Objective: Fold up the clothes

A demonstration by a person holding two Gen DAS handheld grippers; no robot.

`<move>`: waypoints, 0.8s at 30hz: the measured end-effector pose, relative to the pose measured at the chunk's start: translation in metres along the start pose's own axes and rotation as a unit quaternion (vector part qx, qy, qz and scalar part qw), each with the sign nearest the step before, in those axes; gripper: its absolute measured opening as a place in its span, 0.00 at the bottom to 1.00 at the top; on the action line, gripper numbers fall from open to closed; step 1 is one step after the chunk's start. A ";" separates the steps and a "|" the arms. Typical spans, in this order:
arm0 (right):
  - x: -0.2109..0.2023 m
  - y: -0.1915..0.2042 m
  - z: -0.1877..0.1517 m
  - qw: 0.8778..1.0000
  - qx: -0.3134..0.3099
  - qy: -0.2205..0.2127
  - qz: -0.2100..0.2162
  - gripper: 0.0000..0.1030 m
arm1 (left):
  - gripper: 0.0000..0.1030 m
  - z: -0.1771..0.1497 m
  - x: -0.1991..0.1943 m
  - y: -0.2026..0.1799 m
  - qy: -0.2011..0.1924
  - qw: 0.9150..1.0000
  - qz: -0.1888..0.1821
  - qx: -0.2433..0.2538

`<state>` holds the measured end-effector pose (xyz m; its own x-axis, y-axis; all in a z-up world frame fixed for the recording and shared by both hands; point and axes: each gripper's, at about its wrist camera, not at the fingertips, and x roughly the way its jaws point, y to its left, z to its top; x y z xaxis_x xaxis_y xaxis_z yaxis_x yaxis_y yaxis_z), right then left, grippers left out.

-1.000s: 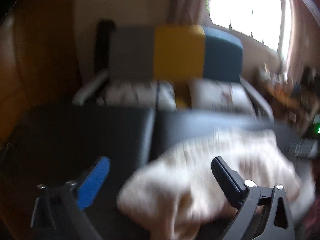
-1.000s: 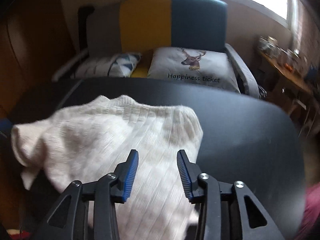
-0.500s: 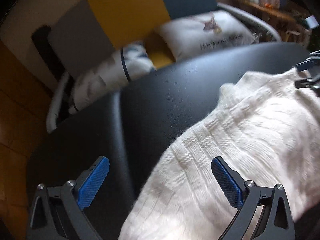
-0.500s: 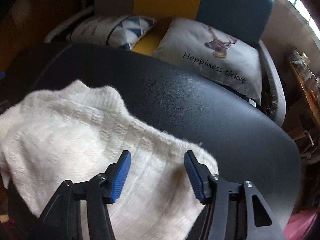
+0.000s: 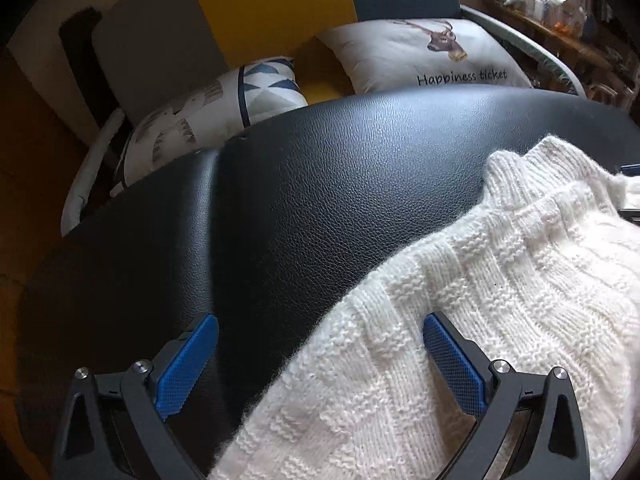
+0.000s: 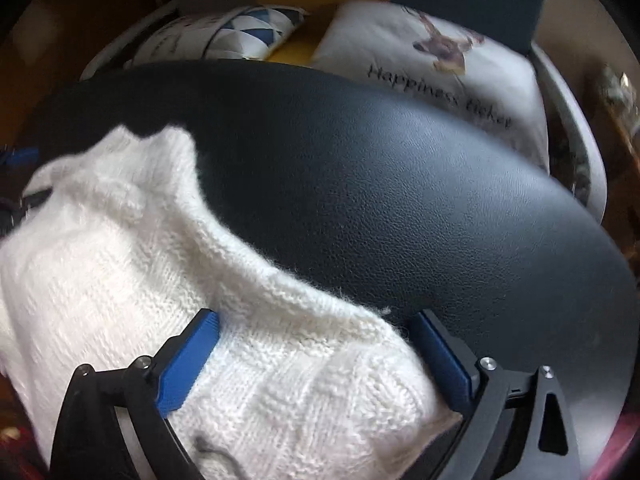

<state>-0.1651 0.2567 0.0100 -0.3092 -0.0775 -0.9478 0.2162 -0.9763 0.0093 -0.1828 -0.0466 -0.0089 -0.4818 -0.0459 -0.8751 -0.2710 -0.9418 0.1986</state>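
A white knitted sweater (image 5: 500, 312) lies bunched on a black leather surface (image 5: 320, 184). My left gripper (image 5: 320, 360) hangs open over the sweater's left edge; its left pad is above bare leather and its right pad is above the knit. In the right wrist view the sweater (image 6: 200, 300) fills the lower left. My right gripper (image 6: 316, 356) straddles the sweater's right corner with its jaws opening wide; the knit lies between the pads, which do not press on it. A bit of the right gripper shows at the left wrist view's right edge.
Behind the black leather surface (image 6: 400, 200) stands a grey, yellow and blue sofa (image 5: 272, 12) with a deer-print pillow (image 5: 424, 56) and a triangle-pattern pillow (image 5: 208, 112). A cluttered shelf (image 5: 560, 12) sits at the far right. Wood floor shows on the left.
Both grippers have dropped toward the sweater and tilted downward. The right gripper's jaws have spread from narrow to wide. The sweater now lies settled on the leather.
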 end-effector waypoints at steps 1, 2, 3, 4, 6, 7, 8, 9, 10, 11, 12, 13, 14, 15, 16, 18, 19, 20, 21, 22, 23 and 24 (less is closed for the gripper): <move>-0.001 -0.001 -0.001 1.000 0.004 -0.002 -0.002 0.96 | 1.00 -0.001 0.000 0.000 -0.004 1.000 0.001 -0.001; -0.002 -0.002 -0.002 1.000 0.007 -0.004 -0.003 0.96 | 1.00 -0.003 -0.001 0.000 -0.007 1.000 0.001 -0.003; -0.003 -0.002 -0.003 1.000 0.008 -0.007 -0.003 0.96 | 1.00 -0.004 -0.002 -0.001 -0.009 1.000 0.002 -0.004; -0.004 -0.002 -0.004 1.000 0.009 -0.012 -0.004 0.96 | 1.00 -0.005 -0.003 -0.002 -0.009 1.000 0.003 -0.005; -0.006 -0.003 -0.006 1.000 0.010 -0.022 -0.006 0.94 | 1.00 -0.005 -0.004 -0.003 -0.009 1.000 0.006 -0.005; -0.007 -0.002 -0.008 1.000 0.010 -0.027 -0.007 0.93 | 1.00 -0.005 -0.004 -0.003 -0.010 1.000 0.008 -0.003; -0.009 0.000 -0.009 0.999 0.009 -0.034 -0.008 0.90 | 1.00 -0.005 -0.005 -0.004 -0.012 1.000 0.010 -0.001; -0.011 0.001 -0.010 0.999 0.007 -0.039 -0.008 0.86 | 1.00 -0.005 -0.005 -0.004 -0.014 1.000 0.013 0.001; -0.012 0.003 -0.011 0.999 0.006 -0.043 -0.007 0.84 | 1.00 -0.005 -0.005 -0.005 -0.015 1.000 0.017 0.005; -0.014 0.005 -0.012 0.999 0.004 -0.047 -0.008 0.79 | 1.00 -0.004 -0.005 -0.005 -0.017 1.000 0.021 0.009; -0.015 0.008 -0.013 0.999 0.002 -0.050 -0.009 0.74 | 1.00 -0.003 -0.005 -0.007 -0.019 0.999 0.028 0.016; -0.016 0.011 -0.013 0.999 0.001 -0.053 -0.010 0.71 | 1.00 -0.002 -0.005 -0.008 -0.021 0.999 0.034 0.023; -0.016 0.013 -0.015 0.998 -0.002 -0.055 -0.011 0.66 | 1.00 -0.002 -0.006 -0.011 -0.021 0.998 0.044 0.030; -0.015 0.014 -0.018 0.998 -0.005 -0.056 -0.012 0.62 | 1.00 -0.001 -0.007 -0.013 -0.023 0.998 0.053 0.037; -0.013 0.019 -0.019 0.998 -0.007 -0.057 -0.015 0.61 | 1.00 -0.001 -0.008 -0.015 -0.025 0.997 0.062 0.044; -0.011 0.022 -0.020 0.998 -0.008 -0.059 -0.018 0.57 | 1.00 0.000 -0.009 -0.017 -0.029 0.995 0.074 0.055; -0.011 0.022 -0.021 0.998 -0.008 -0.059 -0.019 0.56 | 1.00 0.000 -0.009 -0.018 -0.030 0.995 0.079 0.060; -0.009 0.021 -0.020 0.998 -0.008 -0.060 -0.018 0.55 | 1.00 0.001 -0.010 -0.018 -0.032 0.994 0.084 0.064; -0.007 0.020 -0.019 0.998 -0.009 -0.062 -0.017 0.55 | 1.00 0.002 -0.010 -0.019 -0.032 0.993 0.087 0.066; -0.005 0.018 -0.019 0.998 -0.008 -0.063 -0.015 0.55 | 1.00 0.002 -0.010 -0.019 -0.033 0.993 0.091 0.068; -0.004 0.017 -0.019 0.998 -0.008 -0.064 -0.014 0.55 | 1.00 0.003 -0.010 -0.019 -0.035 0.993 0.093 0.070; -0.003 0.016 -0.019 0.998 -0.007 -0.065 -0.012 0.55 | 1.00 0.003 -0.010 -0.019 -0.038 0.992 0.095 0.073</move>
<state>-0.1436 0.2453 0.0069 -0.4316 -0.0800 -0.8985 0.2199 -0.9753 -0.0187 -0.1749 -0.0270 -0.0025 -0.5957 -0.1875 -0.7810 -0.2841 -0.8603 0.4232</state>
